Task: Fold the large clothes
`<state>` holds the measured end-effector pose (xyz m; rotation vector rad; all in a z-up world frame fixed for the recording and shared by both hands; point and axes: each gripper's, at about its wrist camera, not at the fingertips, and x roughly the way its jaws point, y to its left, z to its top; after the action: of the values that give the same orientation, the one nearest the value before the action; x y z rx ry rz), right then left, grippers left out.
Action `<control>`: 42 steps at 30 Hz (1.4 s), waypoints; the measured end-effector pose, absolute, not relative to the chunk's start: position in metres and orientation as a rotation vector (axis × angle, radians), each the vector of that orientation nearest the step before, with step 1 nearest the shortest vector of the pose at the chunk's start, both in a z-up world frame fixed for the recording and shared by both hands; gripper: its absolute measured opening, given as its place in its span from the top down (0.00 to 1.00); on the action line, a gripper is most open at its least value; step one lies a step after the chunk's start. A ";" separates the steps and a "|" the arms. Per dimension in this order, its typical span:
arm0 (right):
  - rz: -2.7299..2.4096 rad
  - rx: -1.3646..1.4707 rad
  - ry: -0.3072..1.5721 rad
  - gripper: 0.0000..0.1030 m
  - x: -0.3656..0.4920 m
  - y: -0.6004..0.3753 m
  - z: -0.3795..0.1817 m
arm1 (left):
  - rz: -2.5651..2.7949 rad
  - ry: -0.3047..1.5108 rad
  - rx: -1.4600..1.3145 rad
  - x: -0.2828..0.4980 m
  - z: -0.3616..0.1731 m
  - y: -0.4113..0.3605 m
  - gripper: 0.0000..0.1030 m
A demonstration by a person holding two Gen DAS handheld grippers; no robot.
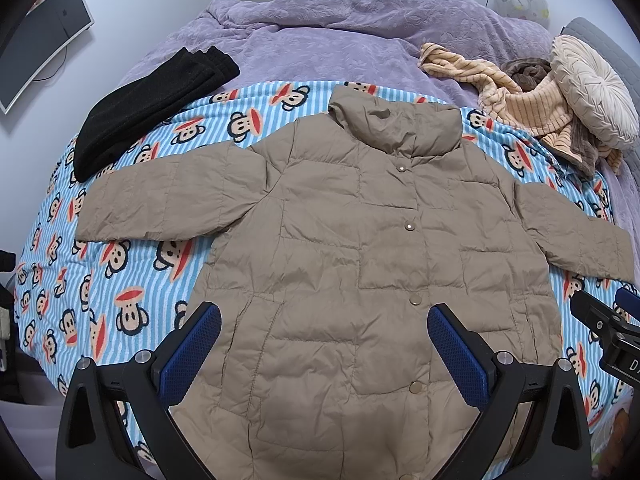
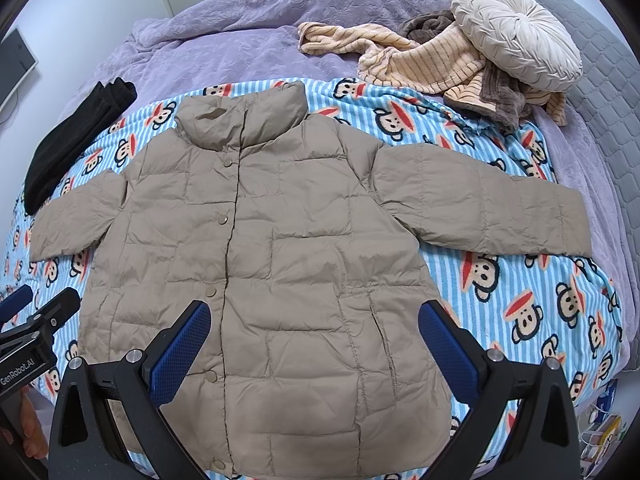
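Observation:
A tan quilted puffer jacket lies flat, front up and snapped closed, on a blue striped monkey-print blanket. Both sleeves spread sideways and the collar points to the far side. My left gripper hovers open above the jacket's lower front, nothing between its blue pads. My right gripper also hangs open above the lower hem area, holding nothing. Each gripper shows at the edge of the other's view: the right gripper at right, the left gripper at left.
A folded black garment lies at the far left of the bed. A crumpled striped beige blanket and a round cream cushion sit far right on the purple bedspread. A monitor hangs on the left wall.

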<state>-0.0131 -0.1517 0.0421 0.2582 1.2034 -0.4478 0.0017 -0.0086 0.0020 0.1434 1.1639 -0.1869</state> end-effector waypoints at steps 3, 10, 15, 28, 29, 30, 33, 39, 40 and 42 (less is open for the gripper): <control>-0.449 0.259 1.204 0.00 -0.013 -0.151 0.041 | -0.187 1.164 0.144 0.002 0.002 -0.009 0.00; -0.450 0.259 1.204 0.00 -0.012 -0.151 0.042 | -0.187 1.165 0.144 0.002 0.002 -0.010 0.00; -0.449 0.260 1.203 0.00 -0.012 -0.151 0.042 | -0.186 1.164 0.145 0.001 0.000 -0.009 0.00; -0.451 0.263 1.202 0.00 -0.012 -0.151 0.042 | -0.186 1.165 0.146 0.001 -0.002 -0.010 0.00; -0.452 0.264 1.202 0.00 -0.012 -0.151 0.042 | -0.185 1.164 0.146 0.001 -0.002 -0.010 0.00; -0.452 0.264 1.202 0.00 -0.012 -0.151 0.042 | -0.186 1.165 0.146 0.001 -0.001 -0.010 0.00; -0.452 0.264 1.201 0.00 -0.012 -0.151 0.042 | -0.185 1.165 0.147 0.001 -0.001 -0.010 0.00; -0.454 0.266 1.201 0.00 -0.012 -0.151 0.042 | -0.185 1.166 0.147 0.001 -0.002 -0.010 0.00; -0.454 0.265 1.201 0.00 -0.013 -0.151 0.042 | -0.185 1.166 0.147 0.001 -0.002 -0.010 0.00; -0.455 0.266 1.202 0.00 -0.013 -0.151 0.042 | -0.185 1.166 0.147 0.001 -0.001 -0.010 0.00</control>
<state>-0.0125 -0.1512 0.0418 0.2662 1.2017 -0.4546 0.0015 -0.0097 -0.0012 0.1468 1.1656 -0.1850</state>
